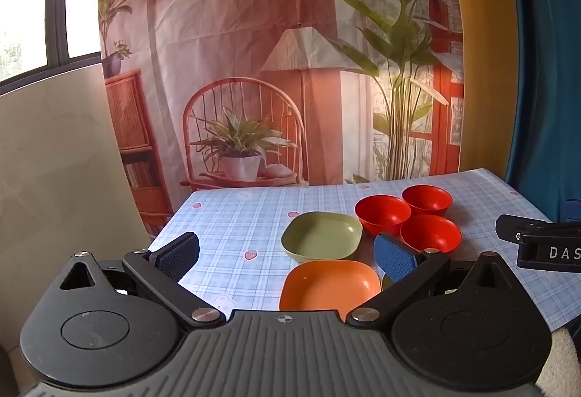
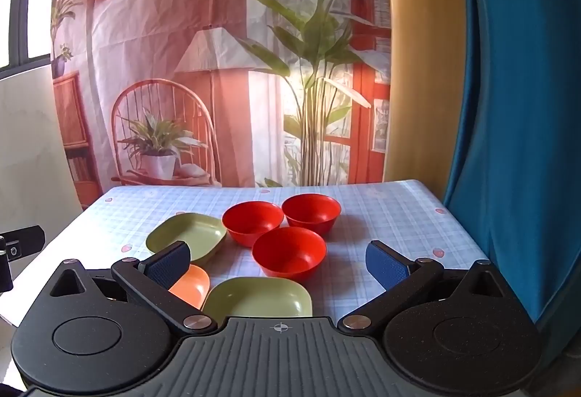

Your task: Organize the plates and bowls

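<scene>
Tabletop [image 2: 381,215] carrying three plates toward its near edge — two green [image 2: 187,233] [image 2: 259,297], one orange [image 2: 190,284] — three red bowls [image 2: 288,252] clustering mid-table. Risk: bowls touching, so lifting one may be nudging neighbours. Left gripper [image 1: 287,252] and right gripper [image 2: 279,261] both gaping fully — holding nothing, touching nothing.

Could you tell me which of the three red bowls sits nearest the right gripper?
The front red bowl, alone in the near row: the other two red bowls sit side by side behind it, farther from the right gripper.
</scene>
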`<state>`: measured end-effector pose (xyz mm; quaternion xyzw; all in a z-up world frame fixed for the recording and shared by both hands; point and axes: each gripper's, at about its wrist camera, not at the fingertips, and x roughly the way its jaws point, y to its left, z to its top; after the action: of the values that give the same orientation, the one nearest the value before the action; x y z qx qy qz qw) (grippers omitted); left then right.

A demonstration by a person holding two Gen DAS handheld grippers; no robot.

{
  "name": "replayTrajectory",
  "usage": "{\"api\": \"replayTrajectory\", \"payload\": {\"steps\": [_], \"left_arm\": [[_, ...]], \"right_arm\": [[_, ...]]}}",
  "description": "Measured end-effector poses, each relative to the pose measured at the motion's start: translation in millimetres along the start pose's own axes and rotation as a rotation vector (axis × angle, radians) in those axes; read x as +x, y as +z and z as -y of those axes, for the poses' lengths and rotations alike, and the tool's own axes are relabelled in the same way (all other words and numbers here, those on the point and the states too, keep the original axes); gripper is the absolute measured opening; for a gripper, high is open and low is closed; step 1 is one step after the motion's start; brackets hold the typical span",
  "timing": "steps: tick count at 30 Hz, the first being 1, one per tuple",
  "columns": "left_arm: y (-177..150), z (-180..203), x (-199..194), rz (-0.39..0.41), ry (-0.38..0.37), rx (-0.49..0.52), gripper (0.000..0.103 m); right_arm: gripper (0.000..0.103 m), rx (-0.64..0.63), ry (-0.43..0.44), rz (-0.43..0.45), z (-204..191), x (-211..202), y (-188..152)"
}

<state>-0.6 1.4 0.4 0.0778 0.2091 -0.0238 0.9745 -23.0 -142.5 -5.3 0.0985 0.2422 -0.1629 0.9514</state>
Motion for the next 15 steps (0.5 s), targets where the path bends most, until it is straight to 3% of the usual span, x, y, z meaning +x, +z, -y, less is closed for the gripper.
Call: {"api": "replayTrajectory", "payload": {"steps": [15], "left_arm": [[-0.3,2.3,-0.4,-0.005,0.001,-0.006,0.103]], "right_arm": [[0.103,-0.002,0.001,-0.002,1.2,2.8,1.7]]}}
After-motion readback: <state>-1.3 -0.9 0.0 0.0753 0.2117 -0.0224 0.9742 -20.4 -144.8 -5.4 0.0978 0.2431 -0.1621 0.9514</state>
